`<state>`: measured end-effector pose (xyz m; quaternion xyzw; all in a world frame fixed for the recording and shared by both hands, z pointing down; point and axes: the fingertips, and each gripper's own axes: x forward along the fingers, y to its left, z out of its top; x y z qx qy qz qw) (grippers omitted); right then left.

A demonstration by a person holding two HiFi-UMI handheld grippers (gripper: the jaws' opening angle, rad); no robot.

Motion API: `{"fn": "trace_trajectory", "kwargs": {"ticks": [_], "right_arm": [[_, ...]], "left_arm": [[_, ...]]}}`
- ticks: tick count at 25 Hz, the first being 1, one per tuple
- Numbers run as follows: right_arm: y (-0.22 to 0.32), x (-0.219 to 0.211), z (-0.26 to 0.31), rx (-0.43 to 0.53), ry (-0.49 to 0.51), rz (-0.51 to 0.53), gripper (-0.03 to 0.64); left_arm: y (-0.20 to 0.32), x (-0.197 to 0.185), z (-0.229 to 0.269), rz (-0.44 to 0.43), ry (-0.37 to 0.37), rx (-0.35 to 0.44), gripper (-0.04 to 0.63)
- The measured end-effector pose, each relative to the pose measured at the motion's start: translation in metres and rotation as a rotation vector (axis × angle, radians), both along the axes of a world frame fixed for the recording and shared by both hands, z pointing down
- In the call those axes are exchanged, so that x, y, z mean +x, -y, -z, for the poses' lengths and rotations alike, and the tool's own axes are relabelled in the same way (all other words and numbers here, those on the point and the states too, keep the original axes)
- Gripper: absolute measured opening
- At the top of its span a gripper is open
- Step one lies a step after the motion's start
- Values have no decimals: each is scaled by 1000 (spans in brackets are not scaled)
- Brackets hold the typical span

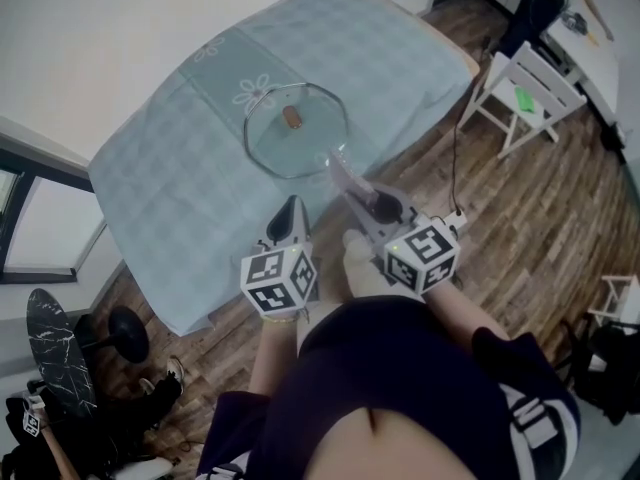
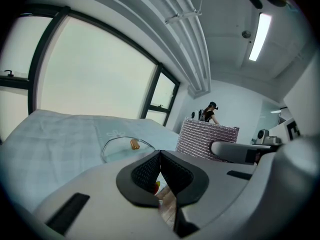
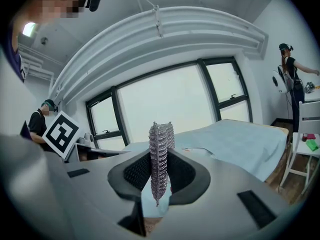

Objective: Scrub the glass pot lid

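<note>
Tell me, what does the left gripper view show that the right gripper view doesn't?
Only the left gripper view: the left gripper with jaws together and empty, and the silver mesh scrubber seen broadside. Only the right gripper view: the right gripper with jaws clamped on that scrubber, edge-on, and the left gripper's marker cube. Both: the blue-green tablecloth, big windows, and the glass lid, faint in the right one.

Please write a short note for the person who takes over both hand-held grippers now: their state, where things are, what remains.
Left hand-held gripper: shut, empty.
Right hand-held gripper: shut on the mesh scrubber.
Glass pot lid: flat on the cloth-covered table, knob up, ahead of both grippers, untouched.
Done: scrubber in grip.
Left: reach the lid, scrub it.
</note>
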<state>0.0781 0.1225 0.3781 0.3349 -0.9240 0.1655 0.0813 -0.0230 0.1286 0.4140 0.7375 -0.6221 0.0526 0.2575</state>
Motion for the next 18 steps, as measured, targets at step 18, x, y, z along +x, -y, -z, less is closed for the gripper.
{"fn": "trace_trajectory", "kwargs": {"ticks": [18], "right_arm": [[131, -31, -2, -12, 51, 112, 75]], "left_arm": [[90, -38, -4, 183, 25, -24, 0]]}}
